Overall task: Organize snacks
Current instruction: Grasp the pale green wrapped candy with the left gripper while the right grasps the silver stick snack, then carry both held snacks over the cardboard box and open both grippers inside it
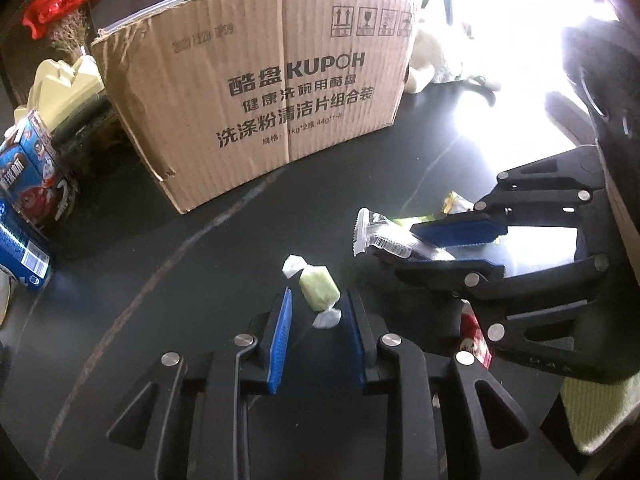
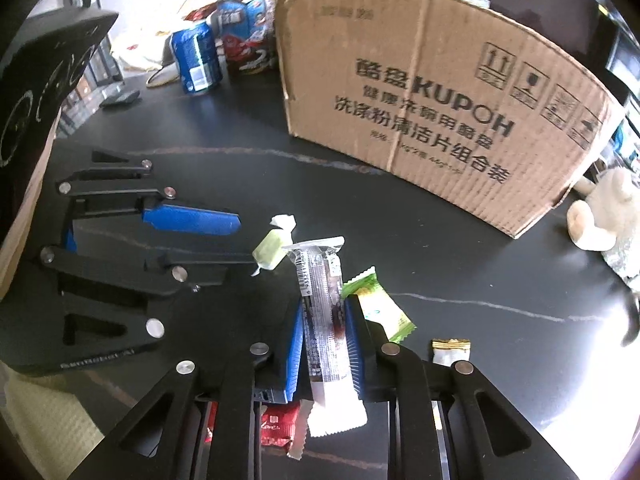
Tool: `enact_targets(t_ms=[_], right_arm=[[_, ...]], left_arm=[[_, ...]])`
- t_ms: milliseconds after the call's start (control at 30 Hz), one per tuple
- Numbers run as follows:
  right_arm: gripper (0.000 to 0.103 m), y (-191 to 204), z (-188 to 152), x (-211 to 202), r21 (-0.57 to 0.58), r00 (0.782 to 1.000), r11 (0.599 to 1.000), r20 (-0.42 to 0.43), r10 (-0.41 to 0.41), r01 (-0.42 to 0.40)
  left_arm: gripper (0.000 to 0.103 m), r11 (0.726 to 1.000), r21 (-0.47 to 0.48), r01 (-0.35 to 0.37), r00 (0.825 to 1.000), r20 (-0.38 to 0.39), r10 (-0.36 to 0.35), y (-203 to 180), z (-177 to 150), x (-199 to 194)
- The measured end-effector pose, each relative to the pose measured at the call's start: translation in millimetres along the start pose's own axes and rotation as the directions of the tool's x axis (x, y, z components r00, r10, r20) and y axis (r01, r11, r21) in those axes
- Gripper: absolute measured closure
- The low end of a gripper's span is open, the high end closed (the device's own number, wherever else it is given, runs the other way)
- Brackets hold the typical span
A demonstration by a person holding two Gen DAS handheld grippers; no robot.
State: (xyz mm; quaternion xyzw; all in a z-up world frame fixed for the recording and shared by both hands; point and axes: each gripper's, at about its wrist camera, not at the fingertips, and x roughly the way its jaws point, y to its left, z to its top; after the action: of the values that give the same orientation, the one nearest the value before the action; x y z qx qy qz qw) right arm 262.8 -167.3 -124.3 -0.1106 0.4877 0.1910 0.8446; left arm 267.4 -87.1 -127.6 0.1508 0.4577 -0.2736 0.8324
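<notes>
A green wrapped candy (image 1: 318,287) lies on the black table just ahead of my left gripper (image 1: 318,340), whose blue pads are open around its near end; it also shows in the right wrist view (image 2: 271,250). My right gripper (image 2: 326,344) is shut on a long clear-and-white snack bar (image 2: 326,332), seen in the left wrist view (image 1: 394,240) too. A green snack packet (image 2: 378,308) lies beside it. A red packet (image 2: 278,426) lies under the right gripper. The open cardboard box (image 1: 256,92) stands behind.
A blue can (image 2: 196,60) and a blue-red snack box (image 2: 244,36) stand left of the cardboard box. A gold-white packet (image 2: 450,354) lies at the right. A plush toy (image 2: 600,216) sits at the far right. A red foil wrap (image 1: 60,0) lies at the far left.
</notes>
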Motion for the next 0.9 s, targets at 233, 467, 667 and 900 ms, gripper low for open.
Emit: enact_targets(t_ms=[233,467,667,900], right_arm=[[0.082,-9.3,2.2,-0.3,0.042,1.000,0.999,0.020,0.014,-0.015],[0.082,-10.9,4.4,-3.1,0.057,0.999,0.998,0.035,0.022,-0.024],[0.082,-13.5,4.1,-14.9,0.068,0.998,0.997,0.059,0.023,-0.027],[0.082,-14.2,9.4,-34.0,0.080,0.995,0.997,0.101,0.014,-0.022]], left_arm=[[0.077,0.999,-0.046,-0.029,0.999,-0.028,0.027,1.8,-1.6,10.4],[0.083,0.997,-0.082,-0.014,0.999,-0.033,0.012,5.7,-2.3,9.6],[0.083,0.993,-0.120,-0.006,1.000,0.002,0.007,8.6,-1.5,-13.2],[0.083,0.987,-0.160,-0.019,0.997,0.064,0.030,14.2,-0.1,-53.6]])
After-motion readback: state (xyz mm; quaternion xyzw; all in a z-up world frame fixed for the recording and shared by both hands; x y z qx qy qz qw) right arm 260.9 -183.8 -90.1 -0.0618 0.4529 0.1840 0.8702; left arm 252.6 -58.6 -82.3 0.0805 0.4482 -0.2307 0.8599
